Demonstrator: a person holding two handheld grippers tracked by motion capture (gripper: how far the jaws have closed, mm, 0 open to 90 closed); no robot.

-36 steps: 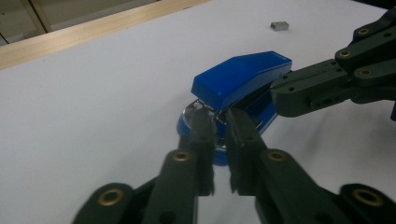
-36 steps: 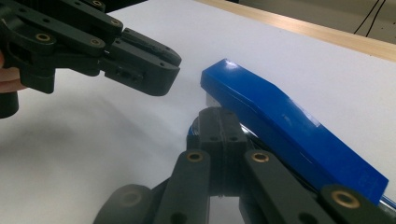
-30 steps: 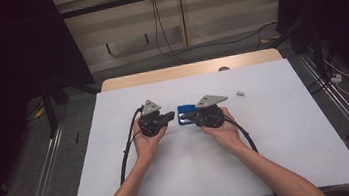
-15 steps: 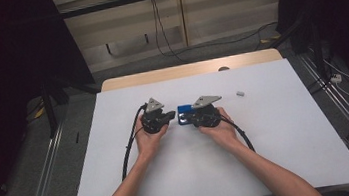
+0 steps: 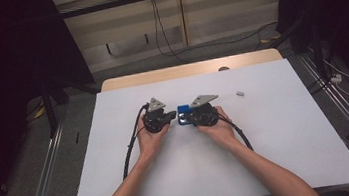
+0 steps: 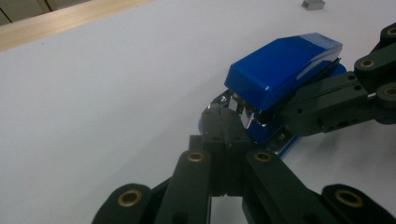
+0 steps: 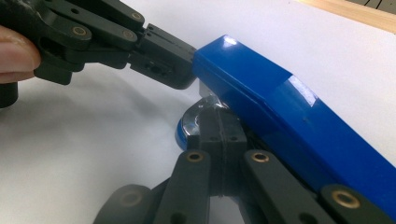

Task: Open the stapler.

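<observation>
Stapler (image 5: 183, 115) mid-frame on the white table (image 5: 278, 135), between both grippers: left gripper (image 6: 223, 122) jaws together, tips at its metal end, right gripper (image 7: 219, 128) jaws together under its blue top, small grey piece (image 5: 241, 92) farther, upper right.

A lab-like test space: a bare white table (image 5: 271, 166), dark curtains (image 5: 3, 73) on both sides, loose floor cables (image 5: 164, 33) at the far wall.
</observation>
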